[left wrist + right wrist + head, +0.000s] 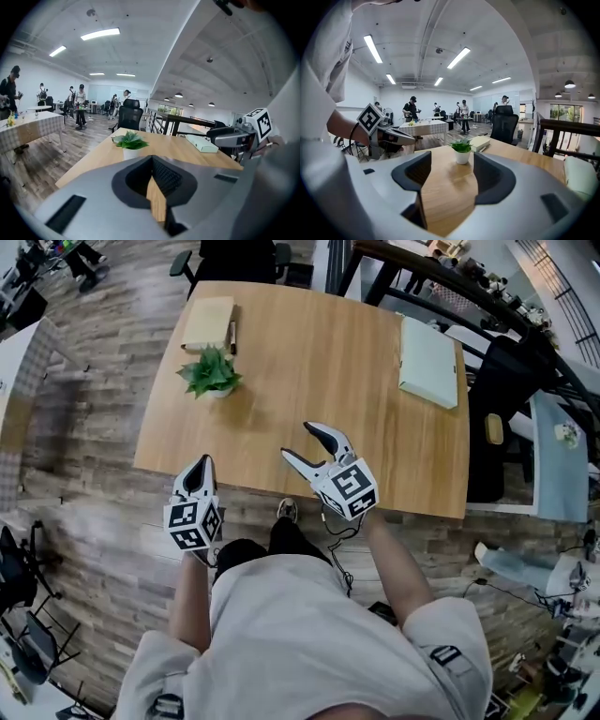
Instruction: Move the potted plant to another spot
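The potted plant (211, 373), green leaves in a small white pot, stands upright near the far left of the wooden table (319, 352). It also appears in the left gripper view as the plant (131, 140) and in the right gripper view as the plant (462, 149), well beyond the jaws. My left gripper (200, 468) hovers at the table's near edge with its jaws together and nothing in them. My right gripper (298, 442) is over the near part of the table, open and empty, pointing toward the plant. Both are some way short of the pot.
A tan book (208, 324) lies just behind the plant at the far left corner. A pale green box (428, 362) lies at the table's far right. A black chair (239, 259) stands beyond the table and a dark railing (450, 287) runs on the right. People stand far off.
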{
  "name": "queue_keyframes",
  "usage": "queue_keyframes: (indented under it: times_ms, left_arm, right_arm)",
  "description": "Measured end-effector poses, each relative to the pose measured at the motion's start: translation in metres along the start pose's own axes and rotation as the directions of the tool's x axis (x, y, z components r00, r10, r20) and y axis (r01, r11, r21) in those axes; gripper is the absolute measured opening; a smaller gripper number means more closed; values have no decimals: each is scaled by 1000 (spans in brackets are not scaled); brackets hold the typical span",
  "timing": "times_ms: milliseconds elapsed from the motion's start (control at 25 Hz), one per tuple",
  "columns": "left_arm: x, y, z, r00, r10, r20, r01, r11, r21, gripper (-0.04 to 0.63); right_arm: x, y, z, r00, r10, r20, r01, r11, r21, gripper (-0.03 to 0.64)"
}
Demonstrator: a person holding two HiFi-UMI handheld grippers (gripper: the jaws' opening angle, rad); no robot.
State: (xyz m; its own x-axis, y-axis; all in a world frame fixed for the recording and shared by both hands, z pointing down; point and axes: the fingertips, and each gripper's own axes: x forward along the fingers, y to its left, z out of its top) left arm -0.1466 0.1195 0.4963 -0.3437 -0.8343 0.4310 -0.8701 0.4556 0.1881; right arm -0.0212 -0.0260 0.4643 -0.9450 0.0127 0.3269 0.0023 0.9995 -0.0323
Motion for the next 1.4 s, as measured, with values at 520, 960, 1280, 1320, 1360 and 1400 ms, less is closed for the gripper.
queue_keyframes:
  times_ms: [520, 960, 1280, 1320, 1360, 1400]
  left_arm:
    - [47, 39, -46, 989, 61, -132, -73, 994, -87, 12]
    - [94, 90, -52, 978, 59, -201, -86, 988, -130, 12]
    - [118, 117, -60, 969, 59, -239, -95, 985, -141, 12]
    - [119, 119, -61, 968, 60, -243, -97, 985, -141, 12]
    - [121, 122, -62, 967, 61, -248, -99, 985, -143, 12]
    - [123, 124, -62, 966, 61, -252, -100, 984, -145, 12]
  right_arm:
    - [78, -41, -45, 992, 66, -110, -65, 998, 18, 400]
    - [167, -43, -51, 976, 115, -185, -119, 993, -10, 422]
    - [224, -41, -69, 963, 132, -233, -142, 990, -26, 451]
    - [231, -41, -72, 962, 138, -237, -147, 989, -23, 454]
    - [238, -41, -73, 960, 143, -240, -152, 988, -20, 456]
    - [244, -41, -74, 960, 148, -239, -157, 987, -19, 457]
